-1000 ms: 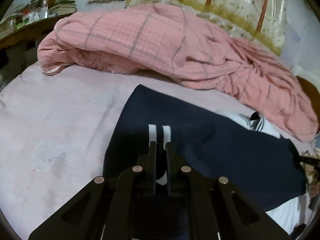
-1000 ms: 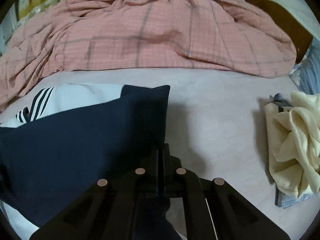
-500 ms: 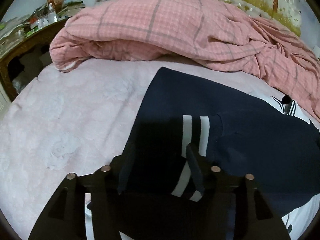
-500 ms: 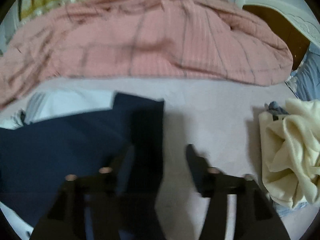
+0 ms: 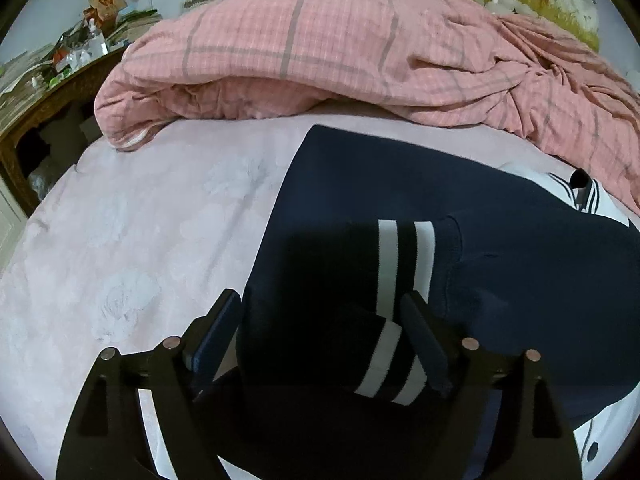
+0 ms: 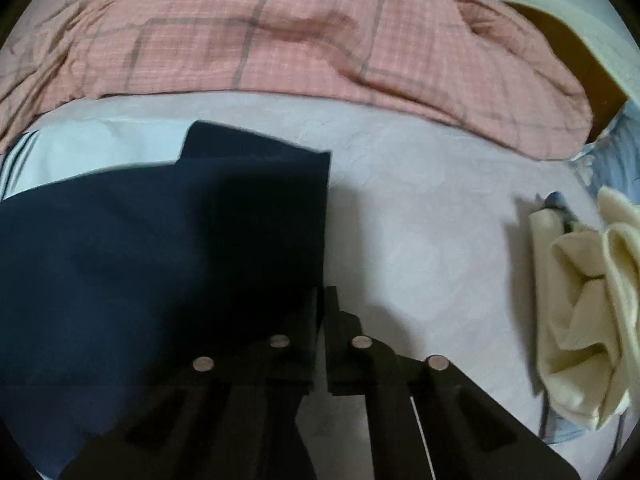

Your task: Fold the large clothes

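A navy and white garment [image 5: 400, 184] lies partly folded on the pale pink bed sheet [image 5: 140, 216]. Its navy sleeve with a white-striped cuff [image 5: 404, 264] lies across the body. My left gripper [image 5: 322, 314] is open, its fingers apart on either side of the cuff. In the right wrist view the navy garment [image 6: 160, 248] fills the left half, with a white part [image 6: 100, 152] behind it. My right gripper [image 6: 322, 304] has its fingers nearly together at the garment's right edge; I cannot tell whether cloth is pinched between them.
A rumpled pink plaid duvet [image 5: 340, 48] lies across the back of the bed, also in the right wrist view [image 6: 280, 32]. A cream cloth pile [image 6: 588, 312] lies at the right. A cluttered wooden desk [image 5: 52, 76] stands at the left.
My left gripper opened, let go of the striped cuff and drew back. My right gripper opened half a second ago and has now closed again at the garment's right edge.
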Demonstrator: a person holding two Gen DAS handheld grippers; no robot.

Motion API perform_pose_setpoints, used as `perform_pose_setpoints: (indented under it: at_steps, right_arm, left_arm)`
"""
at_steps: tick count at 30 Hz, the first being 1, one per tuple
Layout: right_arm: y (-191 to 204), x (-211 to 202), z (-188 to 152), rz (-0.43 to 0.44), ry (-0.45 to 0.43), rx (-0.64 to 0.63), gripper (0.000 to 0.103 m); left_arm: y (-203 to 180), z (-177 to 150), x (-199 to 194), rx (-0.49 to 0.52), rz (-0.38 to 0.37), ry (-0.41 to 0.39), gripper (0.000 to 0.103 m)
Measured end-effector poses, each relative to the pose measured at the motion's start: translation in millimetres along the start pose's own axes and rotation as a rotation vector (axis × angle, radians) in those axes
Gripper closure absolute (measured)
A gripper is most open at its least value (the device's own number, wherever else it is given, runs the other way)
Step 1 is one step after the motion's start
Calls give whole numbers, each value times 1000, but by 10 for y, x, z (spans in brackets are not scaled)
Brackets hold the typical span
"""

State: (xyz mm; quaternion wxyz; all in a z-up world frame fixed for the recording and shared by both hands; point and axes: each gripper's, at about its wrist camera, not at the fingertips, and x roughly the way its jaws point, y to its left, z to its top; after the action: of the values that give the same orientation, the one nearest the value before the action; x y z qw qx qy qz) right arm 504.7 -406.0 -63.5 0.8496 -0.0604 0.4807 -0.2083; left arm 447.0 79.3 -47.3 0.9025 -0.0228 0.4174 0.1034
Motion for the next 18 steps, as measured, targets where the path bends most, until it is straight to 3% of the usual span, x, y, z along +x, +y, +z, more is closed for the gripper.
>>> perform_pose_setpoints:
  at_steps: [1, 4, 7, 8, 9, 11, 12, 15, 18]
  right_arm:
    - [-94, 42, 32, -88, -13, 29, 103]
    - [-414, 98, 49, 101, 32, 129, 103]
    - [-562, -182, 10, 148, -52, 144, 101]
    - [-602, -275, -8, 186, -63, 152, 92]
    - [-634, -423, -42, 264, -64, 173, 70]
    - [-607, -636, -129, 392, -63, 172, 41]
    - [-560, -715, -192, 418, -47, 152, 41]
    - [-355, -716, -411, 386, 79, 108, 41]
    - [-258, -601, -617, 201, 83, 25, 49]
  left_arm:
    - [1, 3, -17, 0, 4, -6, 22]
    - [18, 20, -63, -9, -8, -23, 22]
    - [48, 54, -138, -30, -11, -49, 22]
    - [59, 67, -176, -35, -9, -62, 22]
    - [74, 80, -226, -41, -9, -81, 22]
    - [101, 95, -332, -49, -24, -116, 20]
    - [105, 103, -379, -50, -39, -129, 18]
    - [81, 116, -475, -38, -78, -148, 14]
    - [-13, 106, -451, 4, -78, -125, 13]
